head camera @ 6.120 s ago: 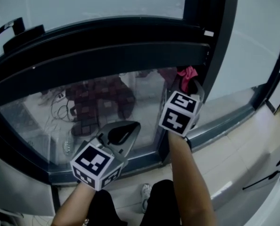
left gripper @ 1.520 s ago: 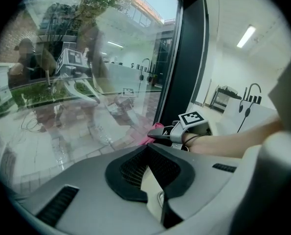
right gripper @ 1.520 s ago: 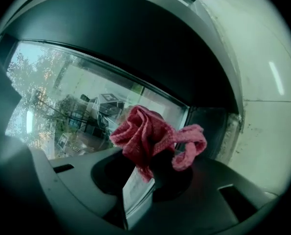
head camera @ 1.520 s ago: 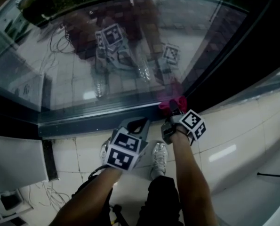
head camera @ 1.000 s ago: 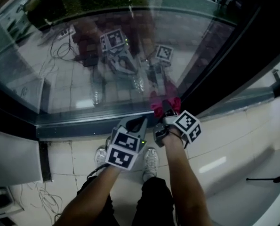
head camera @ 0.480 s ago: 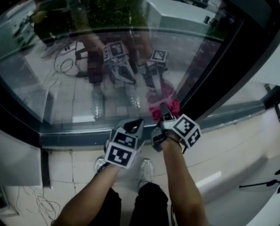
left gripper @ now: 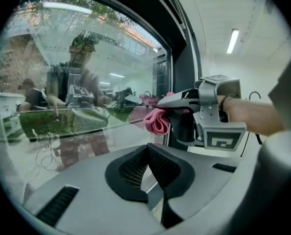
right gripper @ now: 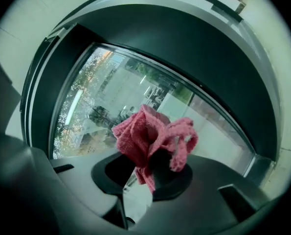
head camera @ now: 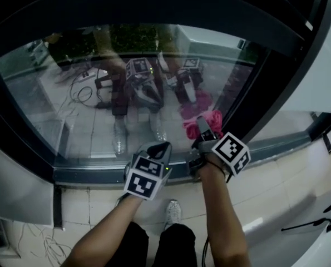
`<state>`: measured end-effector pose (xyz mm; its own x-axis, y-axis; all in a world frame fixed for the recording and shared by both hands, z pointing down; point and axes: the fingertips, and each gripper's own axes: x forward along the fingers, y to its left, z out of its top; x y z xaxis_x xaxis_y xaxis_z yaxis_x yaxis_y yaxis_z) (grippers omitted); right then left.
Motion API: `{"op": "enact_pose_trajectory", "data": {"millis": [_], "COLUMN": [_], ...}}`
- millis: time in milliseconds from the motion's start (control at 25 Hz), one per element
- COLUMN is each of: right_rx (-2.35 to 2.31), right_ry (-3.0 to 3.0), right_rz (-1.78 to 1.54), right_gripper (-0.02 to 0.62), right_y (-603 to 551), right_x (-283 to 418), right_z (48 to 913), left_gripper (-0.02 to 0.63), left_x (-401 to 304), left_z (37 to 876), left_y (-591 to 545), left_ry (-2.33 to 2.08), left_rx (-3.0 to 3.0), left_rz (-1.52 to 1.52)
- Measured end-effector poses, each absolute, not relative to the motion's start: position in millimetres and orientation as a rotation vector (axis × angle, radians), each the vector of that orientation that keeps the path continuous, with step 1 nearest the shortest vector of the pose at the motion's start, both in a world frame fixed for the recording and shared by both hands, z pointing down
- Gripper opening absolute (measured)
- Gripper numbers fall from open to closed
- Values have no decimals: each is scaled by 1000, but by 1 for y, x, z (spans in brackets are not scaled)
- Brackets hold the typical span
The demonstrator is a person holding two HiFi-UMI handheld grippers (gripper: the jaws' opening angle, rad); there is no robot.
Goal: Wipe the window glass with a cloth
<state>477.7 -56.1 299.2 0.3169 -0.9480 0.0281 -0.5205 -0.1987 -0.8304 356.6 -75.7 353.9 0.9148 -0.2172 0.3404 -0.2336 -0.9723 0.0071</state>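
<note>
The window glass (head camera: 98, 104) fills the upper head view, full of reflections. A crumpled pink cloth (head camera: 214, 119) is pressed to the pane's lower right corner, and my right gripper (head camera: 203, 125) is shut on it. In the right gripper view the cloth (right gripper: 145, 133) bunches out of the closed jaws of the right gripper (right gripper: 147, 168) in front of the glass (right gripper: 111, 97). My left gripper (head camera: 158, 147) is shut and holds nothing, low by the bottom frame. Its own view shows the left gripper (left gripper: 147, 148), with the cloth (left gripper: 157, 120) and the right gripper (left gripper: 204, 111) beyond it.
A thick dark frame post (head camera: 248, 110) borders the pane on the right and a grey bottom rail (head camera: 98, 174) runs below it. Pale floor tiles (head camera: 276, 188) lie underneath, with the person's shoe (head camera: 172, 209) and loose cables (head camera: 20, 232) at lower left.
The head view has tilted upward, so more of the pane and its top frame shows. The right gripper has carried the cloth slightly up and right on the glass. The left gripper stays low.
</note>
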Motion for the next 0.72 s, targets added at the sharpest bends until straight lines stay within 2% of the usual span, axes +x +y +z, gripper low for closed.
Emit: {"op": "enact_pose_trajectory", "data": {"millis": [720], "right_rx": [-1951], "right_ry": [1496], "right_rz": [-583], "right_gripper": [74], "right_y": [-62], "right_x": [472], "right_z": [158], "left_gripper": [8], "left_x": [361], "left_z": [257], "left_y": [-75], "left_ry": [-352], "left_rx": [3142], "left_rz": [408]}}
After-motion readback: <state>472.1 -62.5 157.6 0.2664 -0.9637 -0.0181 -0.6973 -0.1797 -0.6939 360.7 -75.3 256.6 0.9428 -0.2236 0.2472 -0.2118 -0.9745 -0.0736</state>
